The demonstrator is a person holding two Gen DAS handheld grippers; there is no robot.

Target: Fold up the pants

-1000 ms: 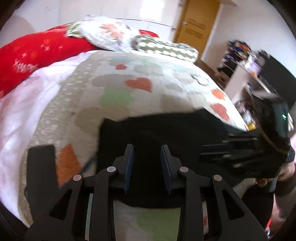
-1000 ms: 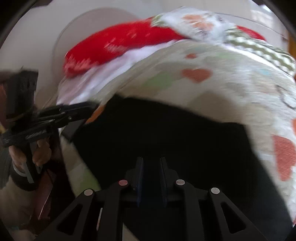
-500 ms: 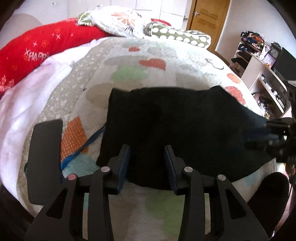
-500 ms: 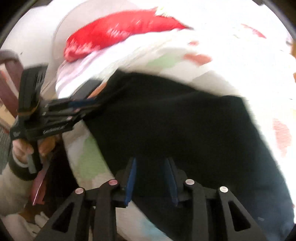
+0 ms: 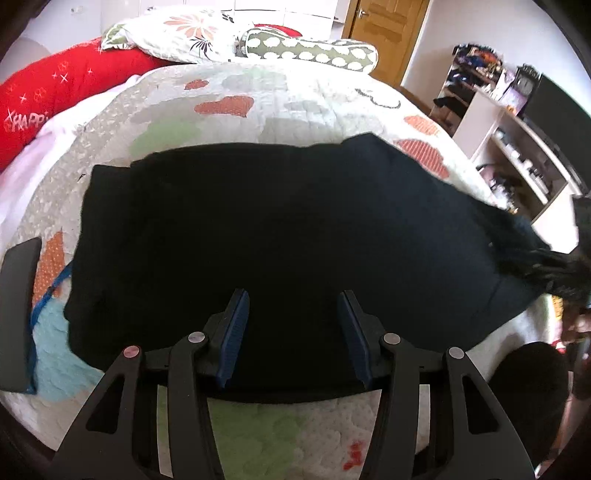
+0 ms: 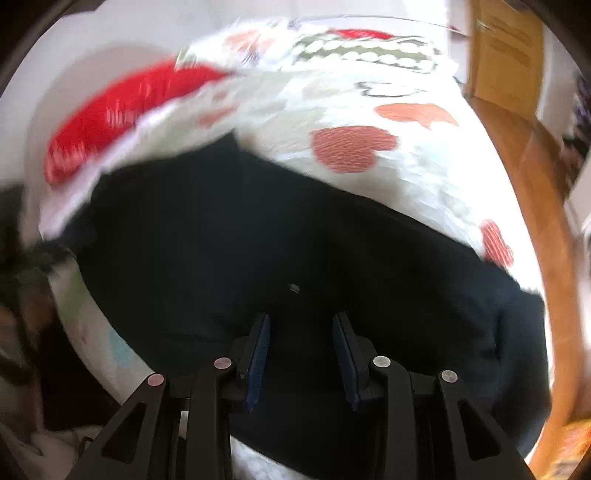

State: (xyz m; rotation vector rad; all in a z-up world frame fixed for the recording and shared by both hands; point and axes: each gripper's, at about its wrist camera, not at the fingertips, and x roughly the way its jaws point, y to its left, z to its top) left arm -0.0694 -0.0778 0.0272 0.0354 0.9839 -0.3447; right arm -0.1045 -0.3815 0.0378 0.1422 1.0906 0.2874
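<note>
The black pants (image 5: 266, 236) lie folded flat in a wide rectangle on the patterned bedspread (image 5: 280, 99). My left gripper (image 5: 293, 306) is open and empty, just above the pants' near edge. My right gripper (image 6: 300, 328) is open and empty over the pants (image 6: 258, 240) at their right end; that view is motion-blurred. The right gripper also shows blurred at the far right of the left wrist view (image 5: 546, 269), close over the pants' right end.
A red pillow (image 5: 55, 96), a floral pillow (image 5: 184, 33) and a dotted bolster (image 5: 310, 51) lie at the head of the bed. A black flat object (image 5: 16, 314) and blue strap (image 5: 48, 295) lie left of the pants. Shelves (image 5: 517, 140) and a wooden door (image 5: 388, 33) stand right.
Both grippers have opened wider and let go of the pants. The pants now lie flat. The left gripper pulled back; the right gripper swung right.
</note>
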